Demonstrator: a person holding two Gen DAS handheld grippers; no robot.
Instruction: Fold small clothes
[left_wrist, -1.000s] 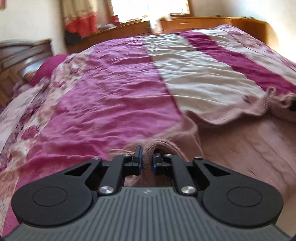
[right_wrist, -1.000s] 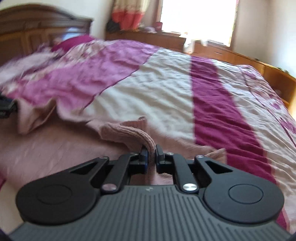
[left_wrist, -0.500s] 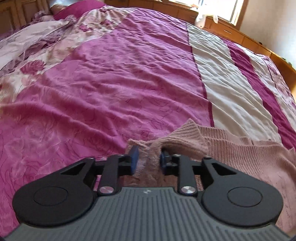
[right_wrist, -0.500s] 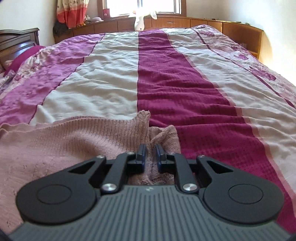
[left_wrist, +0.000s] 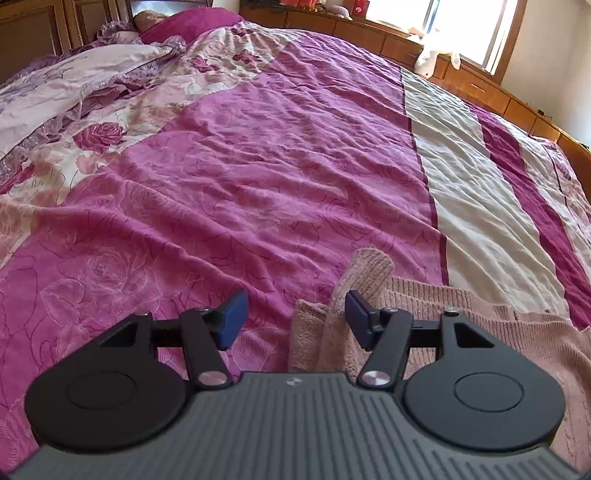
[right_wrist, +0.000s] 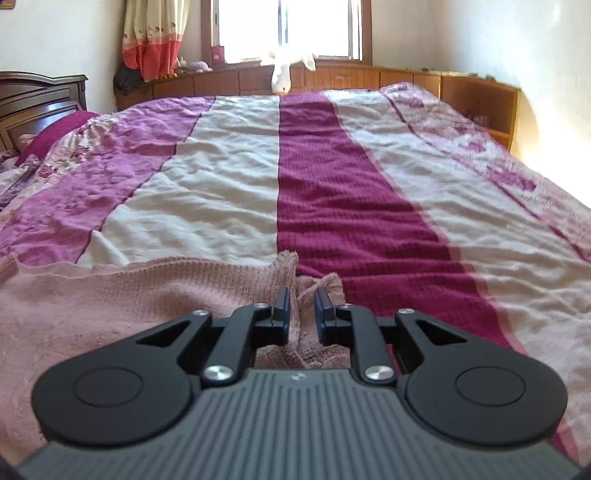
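Note:
A pink knit sweater (left_wrist: 461, 314) lies spread on the bed. In the left wrist view its folded corner (left_wrist: 365, 269) pokes up beside the right blue pad (left_wrist: 356, 314). My left gripper (left_wrist: 295, 314) is open wide and holds nothing. In the right wrist view the sweater (right_wrist: 129, 295) covers the near left of the bed. My right gripper (right_wrist: 301, 310) is shut on a bunched ridge of its edge, and the knit fills the narrow gap between the jaws.
A bedspread striped in magenta, cream and dark red (right_wrist: 332, 177) covers the whole bed. Floral pillows (left_wrist: 74, 92) and a dark headboard (right_wrist: 37, 99) are on the left. A wooden ledge with a white plush toy (right_wrist: 284, 74) runs under the window.
My left gripper has opened and let go of the sweater corner, which now rests on the bedspread. Both grippers came down to the bed. The right one's jaws have parted slightly but still hold knit.

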